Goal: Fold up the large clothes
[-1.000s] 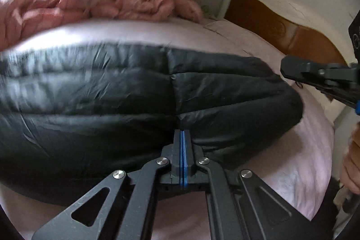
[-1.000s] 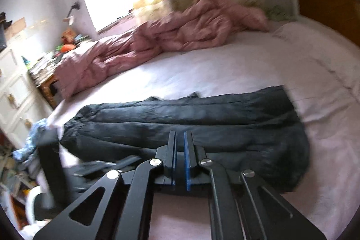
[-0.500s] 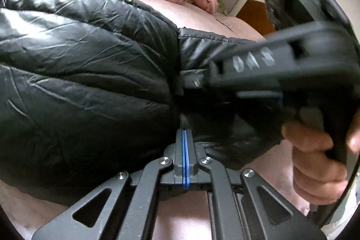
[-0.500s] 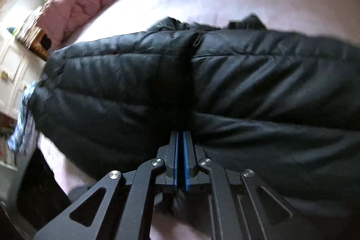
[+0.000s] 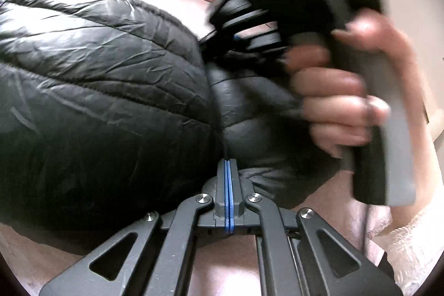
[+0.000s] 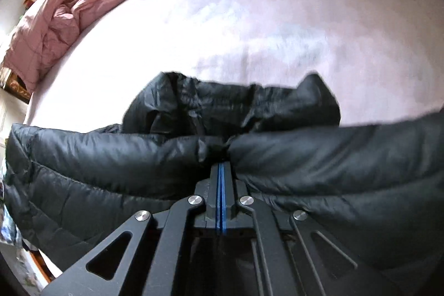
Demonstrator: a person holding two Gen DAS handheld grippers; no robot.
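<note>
The bed (image 6: 277, 18) carries the whole job: its pale sheet gives you a broad flat surface for a bulky garment, and the pink quilt (image 6: 63, 15) is bunched along the far edge, clear of the folding area.

The black puffer jacket (image 6: 97, 157) lies across the near part of the bed, already doubled into a long band, with a loose part, collar or hood, sticking out beyond it.

Your right claw (image 6: 220, 164) is clenched with its tips pressed into a crease of the jacket, where the padding puckers; whether fabric is actually pinched cannot be confirmed.

Your left claw (image 5: 228, 161) is likewise clenched at a seam near the jacket's end, probably holding that edge down. Again, no fabric is visible between the pads.

In the left view, your right hand (image 5: 341, 90) and its blurred tool block the jacket's end, and the near hem is cut off.
</note>
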